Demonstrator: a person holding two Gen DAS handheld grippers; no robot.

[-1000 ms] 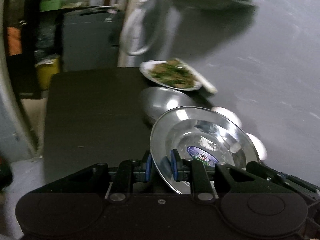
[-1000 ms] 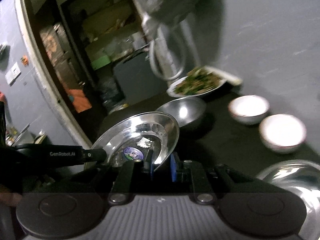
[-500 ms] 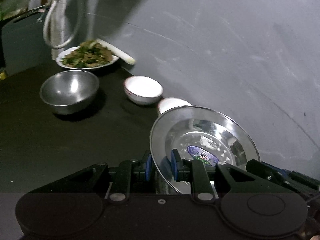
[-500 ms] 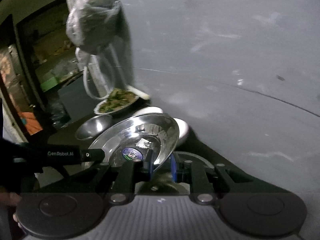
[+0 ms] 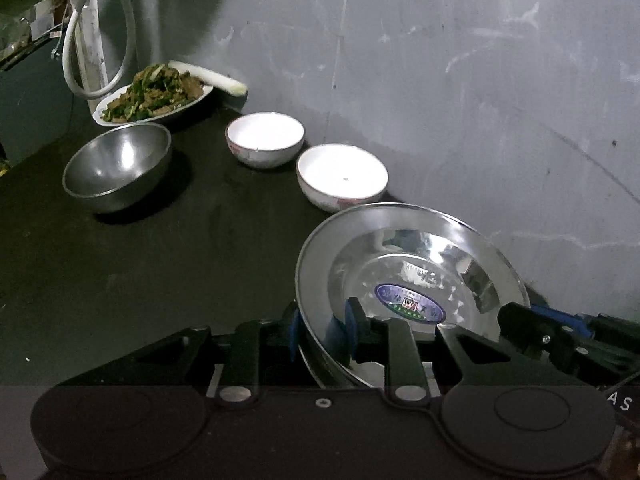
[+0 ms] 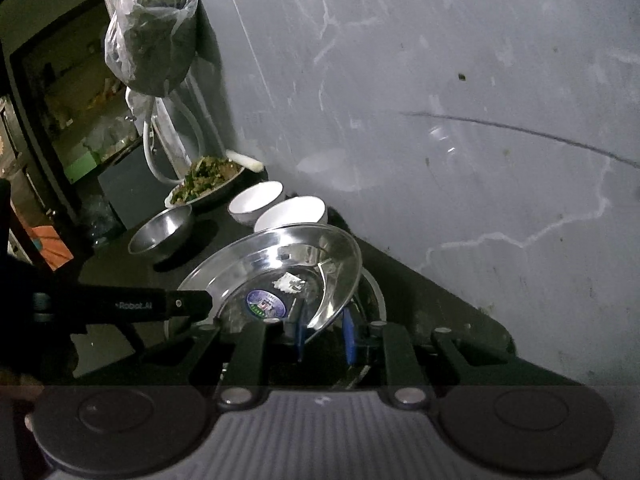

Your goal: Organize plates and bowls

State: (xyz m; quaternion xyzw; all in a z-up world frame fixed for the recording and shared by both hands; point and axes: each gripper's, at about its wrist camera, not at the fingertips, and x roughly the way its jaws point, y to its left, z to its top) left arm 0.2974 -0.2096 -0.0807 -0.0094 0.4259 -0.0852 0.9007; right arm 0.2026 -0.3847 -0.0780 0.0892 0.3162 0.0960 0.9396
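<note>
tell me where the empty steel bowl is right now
In the left wrist view the steel bowl stands upper left on the dark table, just in front of the plate of greens, left of two white bowls.

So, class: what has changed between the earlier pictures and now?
The steel plate, held between left tongs and right tongs, was carried along the table toward the wall; their jaws are opening, its rim between them. The white bowls, steel bowl and food dish stayed put.
</note>
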